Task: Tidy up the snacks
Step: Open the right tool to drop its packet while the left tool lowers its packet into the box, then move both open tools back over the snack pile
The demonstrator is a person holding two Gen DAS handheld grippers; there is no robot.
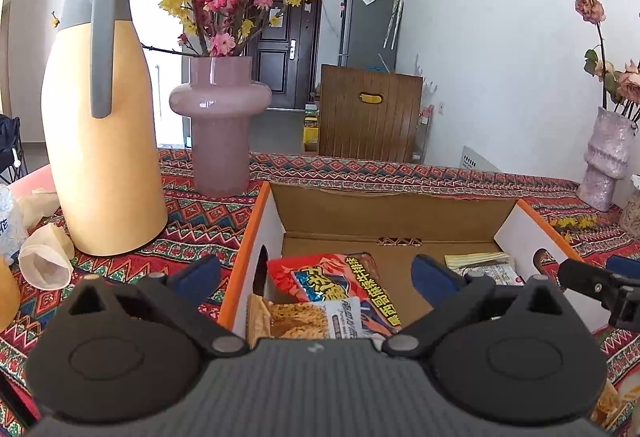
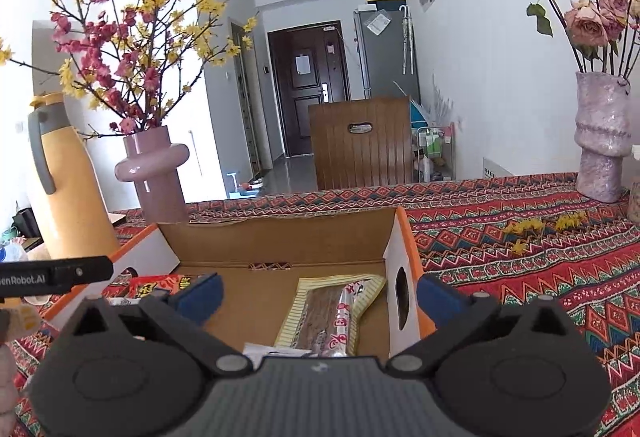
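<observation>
An open cardboard box (image 1: 400,213) with orange edges sits on the patterned tablecloth; it also shows in the right wrist view (image 2: 280,241). A red snack packet (image 1: 332,289) lies at the box's left side, and a corner of it shows in the right wrist view (image 2: 160,285). A yellow-striped packet (image 2: 332,313) lies at the box's right side; it also shows in the left wrist view (image 1: 484,265). My left gripper (image 1: 318,275) is open and empty over the box's left wall. My right gripper (image 2: 318,295) is open and empty over the box's right wall.
A yellow thermos jug (image 1: 100,125) and a pink vase (image 1: 220,125) of blossoms stand left of the box. A lilac vase (image 2: 600,141) of dried roses stands at the far right. Crumpled wrappers (image 1: 44,261) lie at the left. A wooden chair (image 2: 360,149) stands behind the table.
</observation>
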